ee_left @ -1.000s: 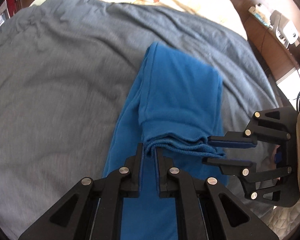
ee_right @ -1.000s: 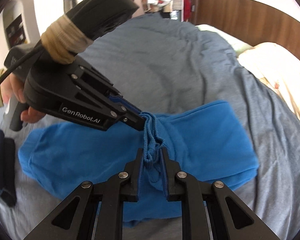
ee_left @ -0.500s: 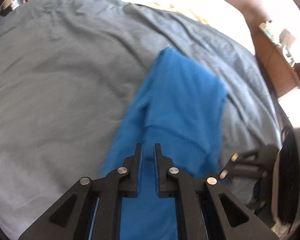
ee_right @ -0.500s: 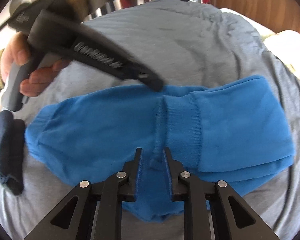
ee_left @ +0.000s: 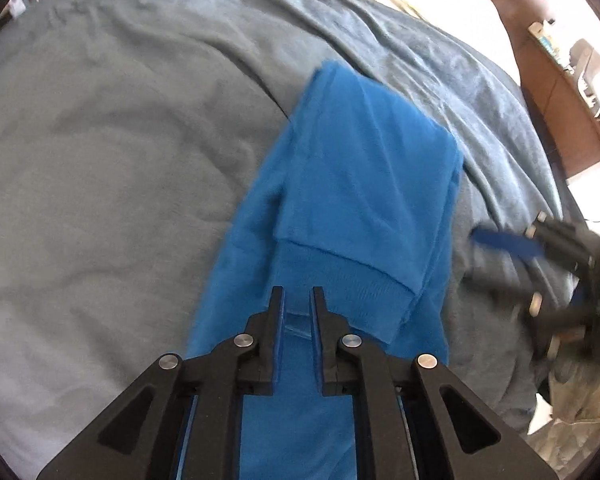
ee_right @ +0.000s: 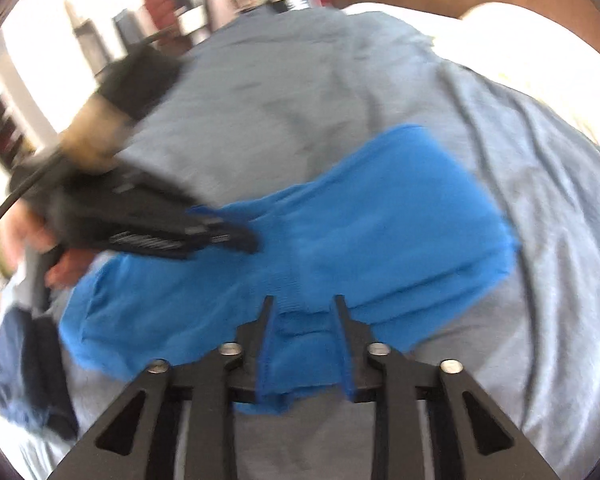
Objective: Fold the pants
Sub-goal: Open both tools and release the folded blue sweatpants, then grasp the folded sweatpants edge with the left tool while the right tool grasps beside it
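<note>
Both grippers have let go of the cuff end they were pinching together a second ago, and the folded flap now lies on the pants (ee_left: 364,184) instead of hanging between the jaws. Those blue pants rest on the grey bedspread (ee_left: 112,168), one end doubled back so its ribbed cuff (ee_left: 352,284) sits over the lower layer.

In its own view the left gripper (ee_left: 297,292) hovers just over that cuff, jaws a narrow gap apart with nothing between them. The right gripper (ee_right: 302,300) is spread wider and empty too, poised over the pants' near edge; from the left view it shows only as a blur off to the side of the pants — clearly apart from the cloth.

Judging from how things lie, one fold is down and another likely remains. The risk is the soft knit: the upper flap sits a little askew on the lower layer, so a grab that catches only the top ply would drag it off and undo the fold. The rumpled bedspread could also get pinched along with the cloth.
</note>
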Demonstrator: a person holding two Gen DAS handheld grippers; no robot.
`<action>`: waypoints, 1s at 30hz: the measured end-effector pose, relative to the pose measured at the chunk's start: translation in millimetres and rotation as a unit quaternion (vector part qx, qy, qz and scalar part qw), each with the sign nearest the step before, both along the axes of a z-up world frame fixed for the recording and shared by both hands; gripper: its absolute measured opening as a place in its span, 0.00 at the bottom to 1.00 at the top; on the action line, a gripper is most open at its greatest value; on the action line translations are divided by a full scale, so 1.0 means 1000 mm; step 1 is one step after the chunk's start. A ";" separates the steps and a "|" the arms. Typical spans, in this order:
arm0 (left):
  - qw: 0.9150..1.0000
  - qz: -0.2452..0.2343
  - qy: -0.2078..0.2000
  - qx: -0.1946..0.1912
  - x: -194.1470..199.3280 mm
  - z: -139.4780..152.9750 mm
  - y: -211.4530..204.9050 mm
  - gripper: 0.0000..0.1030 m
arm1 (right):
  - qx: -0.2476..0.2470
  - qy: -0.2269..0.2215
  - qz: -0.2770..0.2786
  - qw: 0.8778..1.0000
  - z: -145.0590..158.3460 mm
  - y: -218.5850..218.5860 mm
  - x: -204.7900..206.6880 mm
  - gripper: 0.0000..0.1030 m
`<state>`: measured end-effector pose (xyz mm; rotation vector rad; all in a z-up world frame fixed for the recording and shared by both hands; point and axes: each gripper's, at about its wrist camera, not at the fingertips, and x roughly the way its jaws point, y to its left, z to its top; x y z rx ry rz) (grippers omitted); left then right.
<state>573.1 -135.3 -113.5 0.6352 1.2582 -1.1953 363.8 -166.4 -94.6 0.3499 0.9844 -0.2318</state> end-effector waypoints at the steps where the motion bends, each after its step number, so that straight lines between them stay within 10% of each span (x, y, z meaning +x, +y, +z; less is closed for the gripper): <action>1: 1.000 0.002 -0.012 -0.003 0.002 0.009 -0.003 0.24 | -0.002 -0.004 -0.022 1.000 0.003 -0.009 -0.006 0.37; 13: 0.997 -0.042 -0.021 -0.060 0.003 0.036 -0.131 0.40 | 0.086 -0.051 -0.248 0.964 0.002 -0.123 -0.049 0.50; 30: 0.996 -0.089 0.019 0.005 0.019 -0.034 -0.178 0.48 | 0.151 -0.030 -0.276 0.949 -0.052 -0.147 -0.033 0.50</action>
